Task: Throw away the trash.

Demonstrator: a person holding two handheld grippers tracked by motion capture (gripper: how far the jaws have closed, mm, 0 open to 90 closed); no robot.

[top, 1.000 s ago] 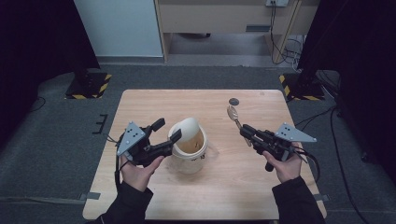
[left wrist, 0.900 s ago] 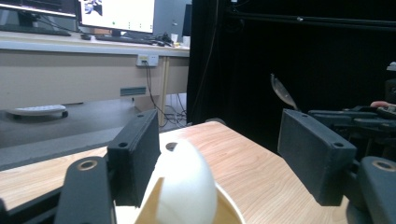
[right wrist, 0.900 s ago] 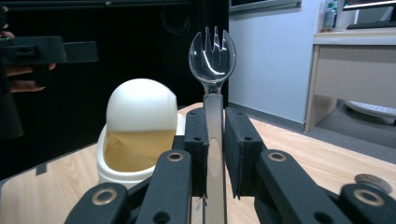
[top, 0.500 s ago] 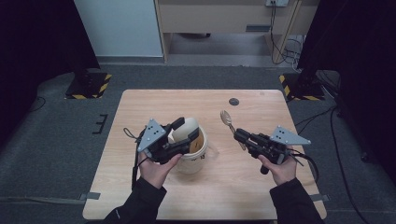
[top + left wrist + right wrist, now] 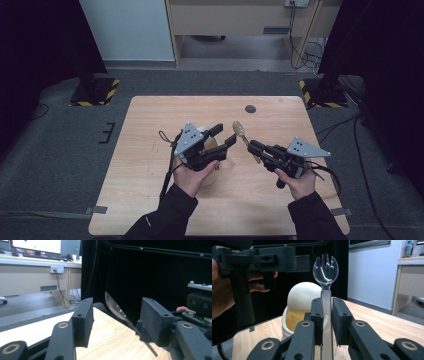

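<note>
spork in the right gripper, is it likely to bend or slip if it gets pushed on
The spork looks like thin clear plastic, so probably light and somewhat bendy at the neck. The right gripper pinches only its narrow smooth handle, so it might pivot or slide under a sideways push.

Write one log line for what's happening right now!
left gripper: open, above white paper cup | right gripper: shut on clear plastic spork, tines up | wooden table
</note>
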